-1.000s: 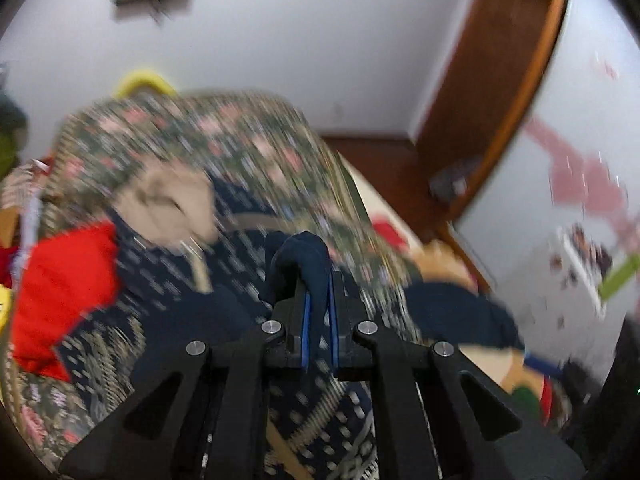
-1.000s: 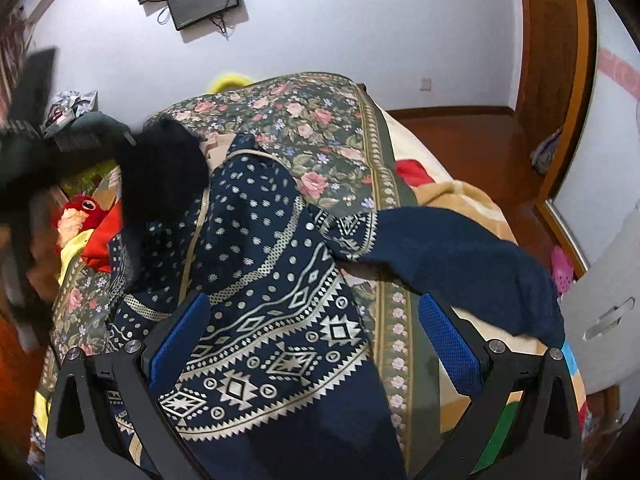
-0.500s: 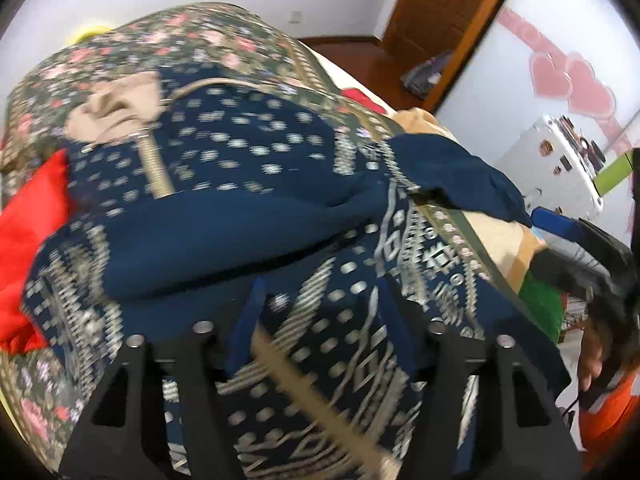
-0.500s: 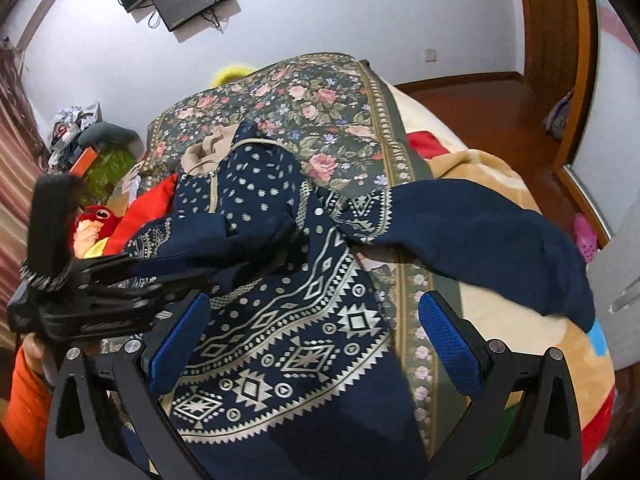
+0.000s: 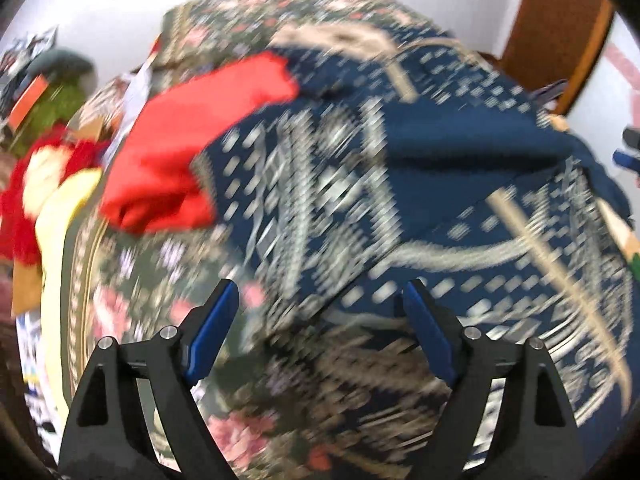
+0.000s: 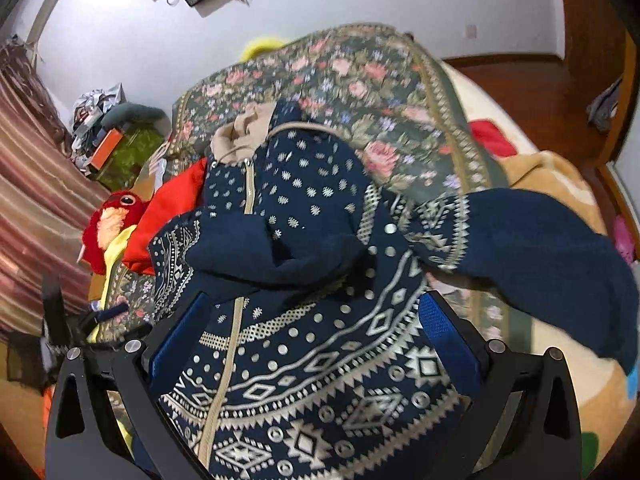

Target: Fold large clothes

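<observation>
A navy patterned zip hoodie (image 6: 304,304) with a beige hood lies spread on the floral bedspread (image 6: 384,92). Its left sleeve (image 6: 256,248) is folded across the chest. Its right sleeve (image 6: 544,248) stretches out to the right. My right gripper (image 6: 312,336) is open and empty, hovering over the hoodie's lower front. My left gripper (image 5: 316,320) is open and empty above the hoodie's left edge; that view is blurred. The hoodie also shows in the left wrist view (image 5: 460,184).
A red garment (image 6: 168,208) and a red plush toy (image 6: 108,220) lie left of the hoodie. A tan blanket (image 6: 560,184) covers the bed's right side. Striped curtain at far left, cluttered boxes (image 6: 116,148) behind, a wooden floor at the back right.
My left gripper let go of the left sleeve, which now lies across the chest, opened and swung away to the hoodie's left side. The right gripper stayed open over the hem.
</observation>
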The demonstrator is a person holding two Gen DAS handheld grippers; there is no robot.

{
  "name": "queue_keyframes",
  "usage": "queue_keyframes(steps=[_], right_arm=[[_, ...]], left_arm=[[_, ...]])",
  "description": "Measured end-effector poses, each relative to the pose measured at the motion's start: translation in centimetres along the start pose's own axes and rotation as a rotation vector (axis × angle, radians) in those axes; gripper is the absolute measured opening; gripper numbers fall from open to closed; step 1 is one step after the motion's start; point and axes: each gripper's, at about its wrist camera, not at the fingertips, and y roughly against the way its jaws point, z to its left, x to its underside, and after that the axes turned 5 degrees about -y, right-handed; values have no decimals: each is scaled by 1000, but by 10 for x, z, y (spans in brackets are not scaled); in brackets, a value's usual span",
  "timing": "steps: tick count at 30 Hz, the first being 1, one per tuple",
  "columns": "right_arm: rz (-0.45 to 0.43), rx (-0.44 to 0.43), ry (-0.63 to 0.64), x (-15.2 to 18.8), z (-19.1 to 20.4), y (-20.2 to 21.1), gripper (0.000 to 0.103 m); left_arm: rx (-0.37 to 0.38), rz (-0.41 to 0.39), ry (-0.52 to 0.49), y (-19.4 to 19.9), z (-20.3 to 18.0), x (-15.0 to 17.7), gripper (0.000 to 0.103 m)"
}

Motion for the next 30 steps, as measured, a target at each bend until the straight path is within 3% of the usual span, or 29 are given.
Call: queue_keyframes(steps=[5,11,17,21,22,23,24,26,27,30], right_arm=[[120,5,7,1,-2,-40,87],[239,61,80,15,1,-77,64],[230,160,261,14,25,-93,61],[217,158,273,9,32,-98,57],[212,144,267,8,32,-98,53],[211,127,263,7,34,-98,47],[211,110,264,7,37,-103,36],[205,74,256,7,40,-102,23],[203,62,258,7,41,-102,12],[149,81,292,8,51,-98,11]], left_arm=[[-45,67,35,-28,18,27,84],[-107,53,36,-47,19,25,84],[-216,-45,-115,-47,-14,-1,84],[-228,-85,-139,-50,-21,-13,83],[-218,-96,-139,-51,-22,-16,74],[-196,-112,-143,-51,-23,-18,58],[-168,-111,-153,-52,-24,-19,50],[-136,-102,-183,-54,-30,-21,16],[-137,-108,-196,-53,-33,-22,11],[-153,-154,-195,-41,-35,-26,6]])
